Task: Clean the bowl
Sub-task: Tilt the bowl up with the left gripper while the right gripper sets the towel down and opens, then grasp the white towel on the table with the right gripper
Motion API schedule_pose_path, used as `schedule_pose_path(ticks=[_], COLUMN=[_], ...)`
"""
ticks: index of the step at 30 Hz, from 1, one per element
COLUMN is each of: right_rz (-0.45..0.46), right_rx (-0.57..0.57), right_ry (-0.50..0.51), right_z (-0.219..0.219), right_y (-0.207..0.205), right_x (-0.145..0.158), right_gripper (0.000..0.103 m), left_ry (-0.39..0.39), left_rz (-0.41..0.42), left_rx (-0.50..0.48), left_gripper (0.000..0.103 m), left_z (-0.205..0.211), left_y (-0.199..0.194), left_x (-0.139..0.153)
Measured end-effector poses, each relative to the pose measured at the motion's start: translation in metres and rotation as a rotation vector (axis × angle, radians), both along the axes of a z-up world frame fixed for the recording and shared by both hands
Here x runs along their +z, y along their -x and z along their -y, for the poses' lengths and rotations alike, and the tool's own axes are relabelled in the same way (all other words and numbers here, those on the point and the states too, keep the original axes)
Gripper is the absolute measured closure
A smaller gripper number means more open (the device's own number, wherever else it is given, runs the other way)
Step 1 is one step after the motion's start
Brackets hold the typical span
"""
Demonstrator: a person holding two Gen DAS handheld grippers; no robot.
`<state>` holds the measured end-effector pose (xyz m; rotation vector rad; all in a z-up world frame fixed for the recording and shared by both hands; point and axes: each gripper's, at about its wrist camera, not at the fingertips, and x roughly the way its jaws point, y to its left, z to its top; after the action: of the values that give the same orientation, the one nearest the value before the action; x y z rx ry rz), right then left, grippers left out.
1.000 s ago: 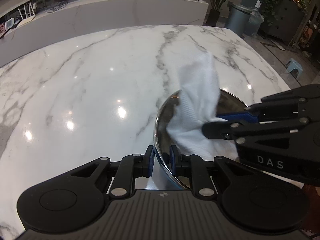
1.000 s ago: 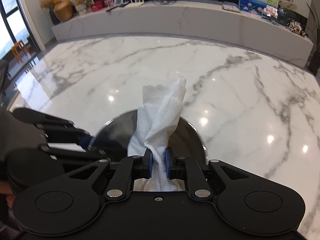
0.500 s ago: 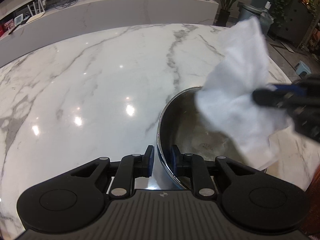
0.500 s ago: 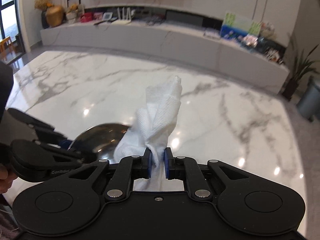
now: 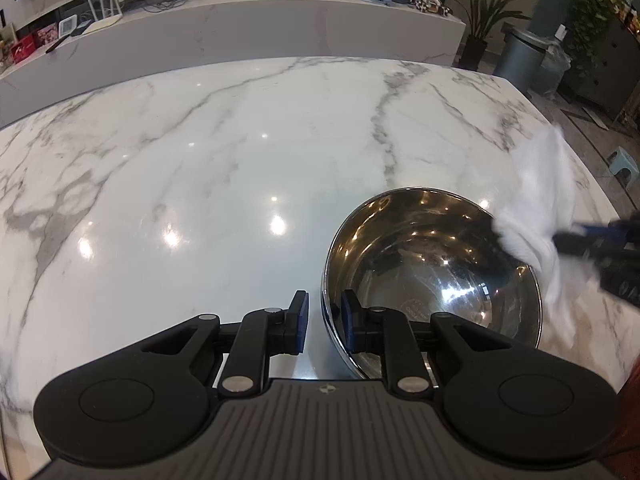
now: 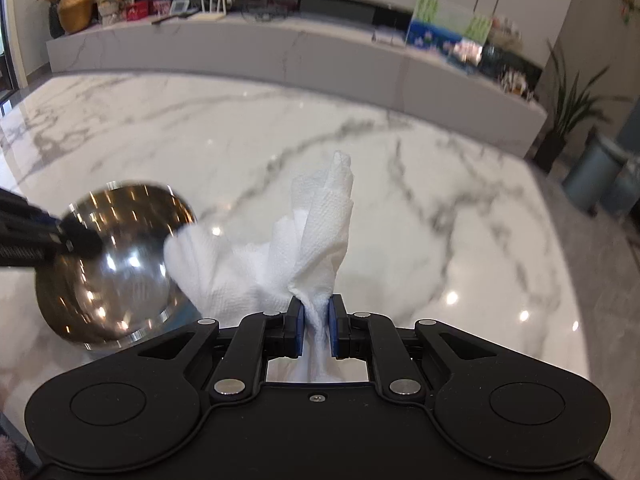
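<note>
Left wrist: left tool [image 5: 324, 322] clamps bowl [image 5: 432, 268] rim on marble surface [image 5: 200, 168]; paper towel [image 5: 540, 216] now out, beside rim. Right wrist: right tool [image 6: 316, 330] grips paper towel [image 6: 296, 256], swung clear of bowl [image 6: 108, 264]; wiping likely done.

The bowl [image 5: 432, 276] sits on the counter [image 5: 200, 168] near its 4 o'clock corner. The left claw [image 5: 324, 322] straddles its 7 o'clock rim; the paper towel [image 5: 538, 216] hangs outside its 2 o'clock rim.

A round stamp inside the bowl [image 5: 416, 308] is too small to read.
</note>
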<state>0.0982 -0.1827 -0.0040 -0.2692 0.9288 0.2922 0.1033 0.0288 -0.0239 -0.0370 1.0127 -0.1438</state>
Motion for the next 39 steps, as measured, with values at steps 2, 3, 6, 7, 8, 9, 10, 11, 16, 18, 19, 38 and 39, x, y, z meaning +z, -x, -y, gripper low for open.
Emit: schedule_pose_path(ticks=[2,3,6,7,8,9,10,11,16,18,19,38,39], right_rz=[-0.018,-0.023,-0.022,-0.022,-0.022,-0.009,0.008,0.026,0.084,0.091,0.107,0.097,0.092], right_rx=[0.003,0.007,0.006,0.003,0.0,-0.004,-0.009,-0.014,0.017,0.021,0.006,-0.076,-0.082], right_ry=[0.012,0.02,0.026,0.022,0.015,0.003,-0.011,-0.026,-0.05,-0.065,-0.072,-0.128,-0.14], right_z=[-0.001,-0.001,0.0,0.002,0.003,0.005,0.007,0.009,0.008,0.007,0.006,0.016,0.018], right_y=[0.002,0.003,0.006,0.007,0.008,0.01,0.013,0.017,0.034,0.038,0.04,0.032,0.031], right_x=[-0.008,-0.011,-0.015,-0.015,-0.016,-0.014,-0.012,-0.01,-0.008,-0.012,-0.015,-0.049,-0.049], right_gripper=[0.093,0.093,0.091,0.088,0.085,0.076,0.06,0.053,0.041,0.041,0.04,0.021,0.021], left_ry=[0.004,0.007,0.011,0.012,0.013,0.014,0.015,0.016,0.031,0.036,0.037,0.06,0.063], left_rz=[-0.001,-0.002,0.003,0.005,0.007,0.009,0.011,0.011,0.02,0.027,0.03,0.01,0.005], left_rx=[0.003,0.005,0.01,0.011,0.013,0.015,0.018,0.02,0.031,0.03,0.03,0.027,0.03], left_gripper=[0.086,0.086,0.086,0.086,0.086,0.086,0.086,0.086,0.086,0.081,0.08,0.075,0.075], left_z=[-0.001,-0.001,-0.001,-0.001,-0.002,-0.002,-0.003,-0.003,-0.004,-0.003,-0.003,0.0,-0.001], left_y=[0.001,0.002,0.004,0.005,0.005,0.005,0.006,0.006,0.007,0.008,0.009,0.011,0.01], left_x=[0.0,0.0,0.002,0.003,0.003,0.003,0.003,0.004,0.006,0.008,0.008,0.004,0.003])
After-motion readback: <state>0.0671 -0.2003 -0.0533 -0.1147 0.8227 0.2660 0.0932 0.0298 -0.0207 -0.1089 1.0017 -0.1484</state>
